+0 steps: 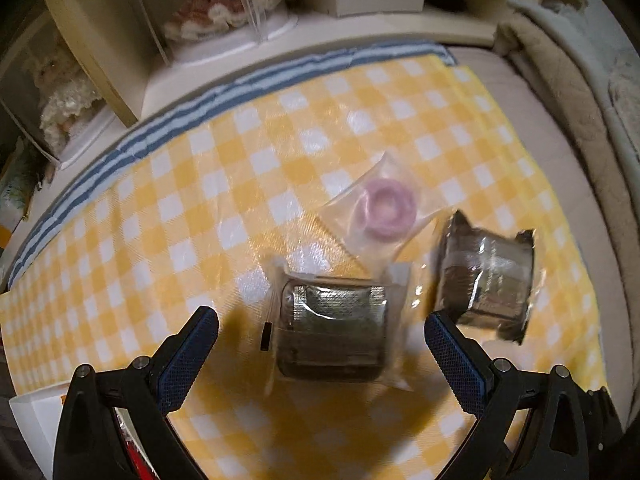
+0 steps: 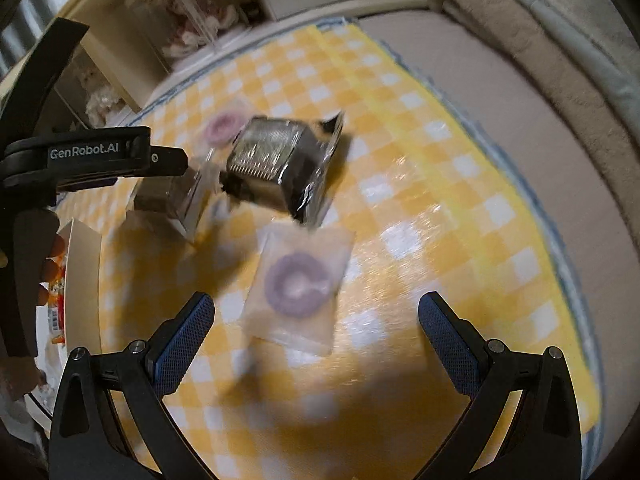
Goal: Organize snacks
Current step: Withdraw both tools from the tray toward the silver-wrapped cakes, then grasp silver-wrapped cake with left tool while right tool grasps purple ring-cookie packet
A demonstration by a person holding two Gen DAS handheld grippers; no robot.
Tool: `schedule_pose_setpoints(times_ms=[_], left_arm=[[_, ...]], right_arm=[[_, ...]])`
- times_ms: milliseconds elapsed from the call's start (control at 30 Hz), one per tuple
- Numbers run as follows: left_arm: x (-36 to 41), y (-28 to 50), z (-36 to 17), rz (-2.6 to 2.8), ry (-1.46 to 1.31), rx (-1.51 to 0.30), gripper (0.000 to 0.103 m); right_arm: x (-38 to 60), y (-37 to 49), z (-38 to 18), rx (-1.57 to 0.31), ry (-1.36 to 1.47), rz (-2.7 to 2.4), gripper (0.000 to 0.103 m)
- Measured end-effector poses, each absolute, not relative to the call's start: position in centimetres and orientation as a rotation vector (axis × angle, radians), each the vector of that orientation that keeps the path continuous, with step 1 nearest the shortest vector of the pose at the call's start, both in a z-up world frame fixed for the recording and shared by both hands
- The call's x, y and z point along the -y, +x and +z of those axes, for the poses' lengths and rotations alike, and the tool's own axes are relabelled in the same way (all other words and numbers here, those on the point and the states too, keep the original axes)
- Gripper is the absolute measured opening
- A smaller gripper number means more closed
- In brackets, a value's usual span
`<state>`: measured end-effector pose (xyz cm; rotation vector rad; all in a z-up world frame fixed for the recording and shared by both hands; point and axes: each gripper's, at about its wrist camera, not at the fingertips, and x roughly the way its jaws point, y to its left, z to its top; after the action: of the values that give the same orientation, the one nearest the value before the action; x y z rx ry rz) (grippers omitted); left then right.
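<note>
On a yellow checked cloth (image 1: 200,200) lie several wrapped snacks. In the left wrist view a dark foil-lined pack (image 1: 332,332) in clear wrap sits between the fingers of my open left gripper (image 1: 320,318), untouched. A second dark pack (image 1: 488,280) lies just past the right fingertip, and a pink ring-shaped sweet (image 1: 384,208) in a clear bag lies behind. In the right wrist view a purple ring sweet (image 2: 298,284) in a clear bag lies just ahead of my open right gripper (image 2: 316,302). The dark pack (image 2: 280,160) is farther off.
A white box (image 2: 84,280) holding packets stands at the cloth's left edge, beside the hand holding the left gripper's black body (image 2: 100,152). Dolls in clear cases (image 1: 224,4) line the shelf behind. A beige blanket (image 1: 560,100) lies on the mattress to the right.
</note>
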<state>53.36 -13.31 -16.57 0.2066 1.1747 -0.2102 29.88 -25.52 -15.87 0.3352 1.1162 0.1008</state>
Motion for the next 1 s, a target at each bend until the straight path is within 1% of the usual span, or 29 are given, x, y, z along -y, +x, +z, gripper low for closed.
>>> schedule_pose_setpoints(times_ms=[67, 167, 267, 333, 367, 400, 433, 467, 500, 567, 600, 800, 1000], left_arm=[[13.2, 53.5, -17.1, -0.225, 0.214, -1.184, 0.103], [13.6, 54.1, -18.0, -0.229, 0.239, -1.199, 0.103], [13.9, 53.9, -18.9, -0.226, 0.265, -1.217, 0.098], [14.0, 54.1, -19.3, -0.221, 0.264, -1.239, 0.091], [14.2, 54.1, -19.4, -0.223, 0.258, -1.244, 0.083], [14.3, 54.1, -19.4, -0.23, 0.252, -1.246, 0.078], [14.4, 54.0, -19.5, -0.226, 0.257, -1.242, 0.076], [14.7, 53.9, -19.5, -0.22, 0.272, -1.233, 0.07], [14.9, 53.8, -19.6, -0.227, 0.275, -1.226, 0.065], [14.9, 53.1, -19.3, -0.226, 0.272, -1.207, 0.06], [14.7, 52.7, -19.1, -0.226, 0.263, -1.198, 0.059], [13.7, 50.1, -17.6, -0.231, 0.219, -1.136, 0.058], [11.2, 46.7, -14.1, -0.262, 0.126, -1.056, 0.058]], right_arm=[[25.2, 30.3, -16.8, -1.155, 0.346, 0.059, 0.103], [24.8, 30.5, -16.8, -1.128, 0.351, 0.01, 0.103], [23.8, 30.6, -16.7, -1.114, 0.328, -0.003, 0.095], [23.1, 30.5, -16.8, -1.114, 0.273, -0.021, 0.081], [22.7, 30.5, -16.8, -1.116, 0.242, -0.028, 0.077], [22.4, 30.4, -16.8, -1.116, 0.218, -0.029, 0.069], [22.3, 30.4, -16.7, -1.118, 0.196, -0.029, 0.059], [22.2, 30.3, -16.7, -1.119, 0.187, -0.026, 0.054], [22.2, 30.3, -16.6, -1.121, 0.187, -0.015, 0.053], [22.1, 30.2, -16.6, -1.127, 0.184, 0.015, 0.052], [22.1, 30.1, -16.6, -1.127, 0.18, 0.025, 0.05], [22.3, 29.4, -16.2, -1.128, 0.221, 0.075, 0.048], [22.5, 28.9, -14.7, -1.085, 0.237, 0.078, 0.048]])
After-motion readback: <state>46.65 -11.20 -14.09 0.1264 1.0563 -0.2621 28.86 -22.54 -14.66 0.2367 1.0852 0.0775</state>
